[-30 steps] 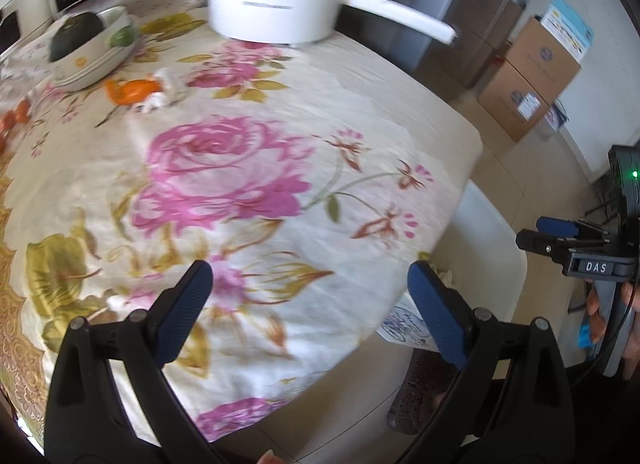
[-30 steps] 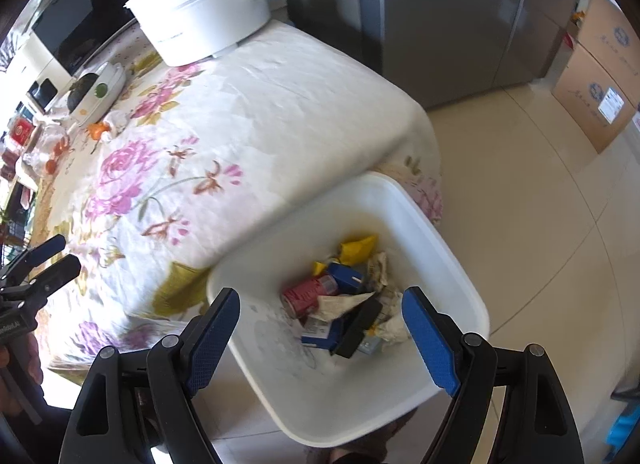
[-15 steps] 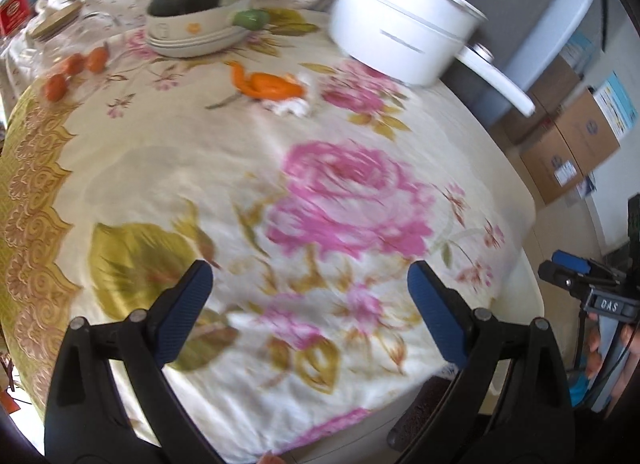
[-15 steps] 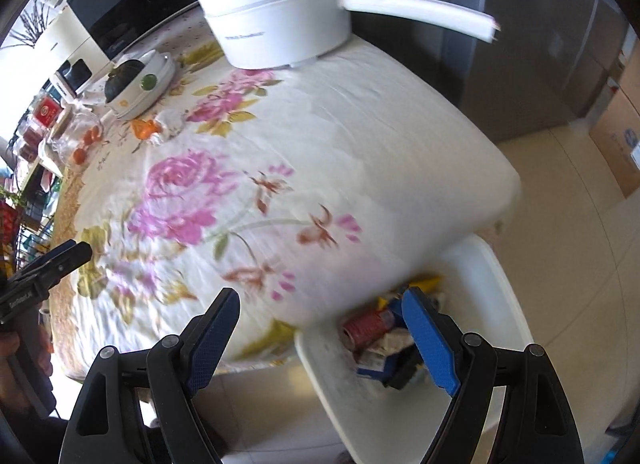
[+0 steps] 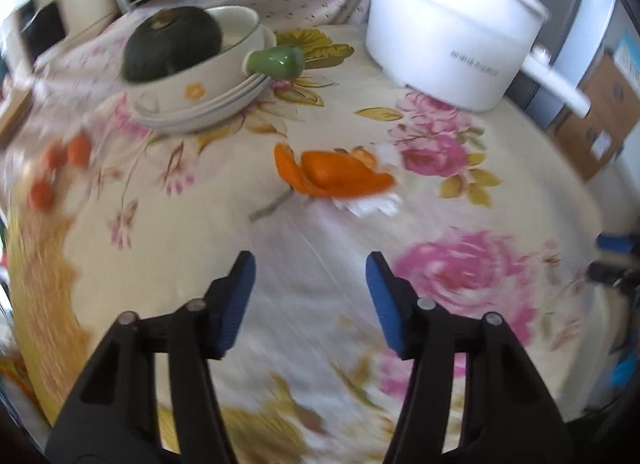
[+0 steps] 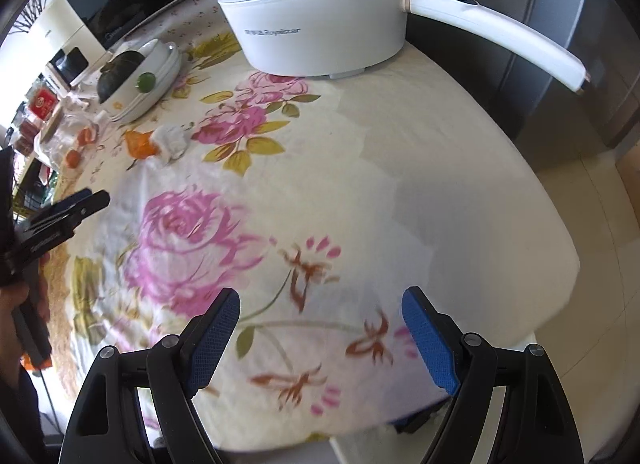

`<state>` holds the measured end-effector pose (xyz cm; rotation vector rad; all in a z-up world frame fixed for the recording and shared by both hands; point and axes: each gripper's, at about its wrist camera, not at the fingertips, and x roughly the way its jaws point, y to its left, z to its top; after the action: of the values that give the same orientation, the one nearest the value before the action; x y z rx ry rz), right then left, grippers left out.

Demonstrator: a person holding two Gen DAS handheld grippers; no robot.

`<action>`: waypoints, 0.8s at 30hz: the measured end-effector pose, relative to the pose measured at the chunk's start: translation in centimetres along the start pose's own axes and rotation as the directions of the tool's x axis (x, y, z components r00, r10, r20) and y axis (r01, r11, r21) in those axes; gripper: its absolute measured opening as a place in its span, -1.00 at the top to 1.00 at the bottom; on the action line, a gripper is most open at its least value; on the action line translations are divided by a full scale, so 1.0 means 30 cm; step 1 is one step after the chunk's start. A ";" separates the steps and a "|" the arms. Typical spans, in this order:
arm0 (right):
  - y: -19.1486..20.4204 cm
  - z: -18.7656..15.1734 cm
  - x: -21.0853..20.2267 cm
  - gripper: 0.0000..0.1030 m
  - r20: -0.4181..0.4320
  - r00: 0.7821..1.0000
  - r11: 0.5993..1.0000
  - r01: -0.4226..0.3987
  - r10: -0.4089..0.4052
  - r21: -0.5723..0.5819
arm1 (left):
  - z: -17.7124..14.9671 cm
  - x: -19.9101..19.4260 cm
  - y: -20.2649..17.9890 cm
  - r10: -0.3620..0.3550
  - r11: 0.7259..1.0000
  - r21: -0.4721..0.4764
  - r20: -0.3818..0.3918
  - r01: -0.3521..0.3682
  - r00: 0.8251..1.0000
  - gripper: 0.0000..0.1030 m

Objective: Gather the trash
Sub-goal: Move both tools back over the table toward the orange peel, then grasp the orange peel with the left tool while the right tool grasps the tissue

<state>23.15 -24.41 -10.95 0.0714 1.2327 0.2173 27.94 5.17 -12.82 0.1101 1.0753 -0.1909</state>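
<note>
— Two grippers on the list, both over the flowered tablecloth (image 6: 440, 168), both empty. What has changed?

— Left gripper (image 5: 308, 296): jaws have just been closing, from wide to about half spread, nothing between the blue pads. A second ago it looked over the table's edge toward the floor; now it faces the trash. Right gripper (image 6: 320, 328): jaws wide apart as before, nothing held, cloth beneath it where the white bin was a second ago.

— Trash, taking the white electric pot (image 5: 448, 40) as landmark?

— Item one, orange peel (image 5: 332, 176), on the cloth on the near side of the pot, toward the bowl. Item two, crumpled white tissue (image 5: 372, 204), touching the peel on the side nearer the gripper. Both lie ahead of the left gripper, not yet reached. In the right view, the same peel (image 6: 138, 144) and tissue (image 6: 172, 140) sit between pot and bowl stack.

— Not trash?

— Stacked bowls (image 5: 208, 80) with a dark green squash (image 5: 172, 44), well to the side of the pot; leave them.

— The bin?

— Only a sliver of white rim (image 6: 400, 448) shows under the table's edge, far from the pot.

— Meaning?

— My reading: the left gripper is narrowing for a small pinch on peel or tissue; that pickup comes next.
</note>
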 end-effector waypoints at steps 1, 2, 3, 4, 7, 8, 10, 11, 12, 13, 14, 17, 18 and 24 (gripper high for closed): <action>-0.008 0.008 0.009 -0.65 -0.002 1.000 1.000 -0.003 0.003 0.003 | 0.016 0.019 -0.003 0.016 0.999 0.039 -0.004 -0.016 1.000 -0.13; -0.014 0.016 0.019 -0.65 -0.004 1.000 1.000 -0.005 0.005 0.006 | 0.032 0.036 -0.005 0.033 0.996 0.085 -0.007 -0.032 0.999 -0.13; -0.021 0.019 0.027 -0.65 -0.006 1.000 1.000 -0.008 0.008 0.007 | 0.047 0.049 -0.007 0.047 0.991 0.127 -0.004 -0.046 0.999 -0.11; -0.028 0.020 0.038 -0.65 -0.010 1.000 1.000 -0.014 0.014 0.009 | 0.061 0.055 -0.009 0.044 0.986 0.163 0.001 -0.043 0.999 -0.11; -0.040 0.018 0.058 -0.65 -0.026 0.999 1.000 -0.025 0.026 0.013 | 0.100 0.054 -0.029 0.021 0.960 0.280 0.029 -0.028 0.999 -0.11; -0.043 0.015 0.065 -0.65 -0.032 0.999 0.999 -0.032 0.033 0.016 | 0.111 0.055 -0.038 0.017 0.949 0.315 0.027 -0.025 0.999 -0.11; -0.046 0.011 0.076 -0.65 -0.041 0.998 0.999 -0.041 0.042 0.017 | 0.133 0.067 -0.062 0.025 0.924 0.381 0.014 -0.029 1.000 -0.11; -0.048 0.007 0.082 -0.65 -0.047 0.998 0.999 -0.041 0.042 0.017 | 0.147 0.071 -0.072 0.015 0.916 0.401 0.009 -0.018 1.000 -0.11; -0.048 0.007 0.086 -0.65 -0.050 0.998 0.999 -0.040 0.041 0.017 | 0.160 0.073 -0.075 -0.001 0.915 0.403 0.006 -0.001 1.000 -0.11; -0.047 0.004 0.090 -0.65 -0.053 0.998 0.999 -0.041 0.042 0.015 | 0.176 0.076 -0.075 -0.011 0.920 0.391 0.006 0.008 1.000 -0.11; -0.046 0.002 0.092 -0.65 -0.054 0.998 0.999 -0.042 0.042 0.012 | 0.199 0.085 -0.066 -0.025 0.936 0.351 -0.002 0.024 1.000 -0.11; -0.038 -0.003 0.096 -0.65 -0.056 0.998 0.999 -0.040 0.040 0.003 | 0.246 0.116 -0.028 -0.074 0.973 0.216 -0.028 0.079 0.997 -0.11; -0.036 -0.004 0.097 -0.65 -0.057 0.998 0.999 -0.039 0.039 0.000 | 0.254 0.131 -0.017 -0.096 0.980 0.170 -0.043 0.102 0.994 -0.11; -0.020 -0.013 0.105 -0.65 -0.067 0.997 0.999 -0.041 0.040 -0.016 | 0.235 0.186 0.020 -0.208 0.978 0.010 -0.101 0.210 0.973 -0.11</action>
<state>23.84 -24.40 -14.10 0.0750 1.2960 0.2675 36.71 3.92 -14.40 0.0249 1.1841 -0.3896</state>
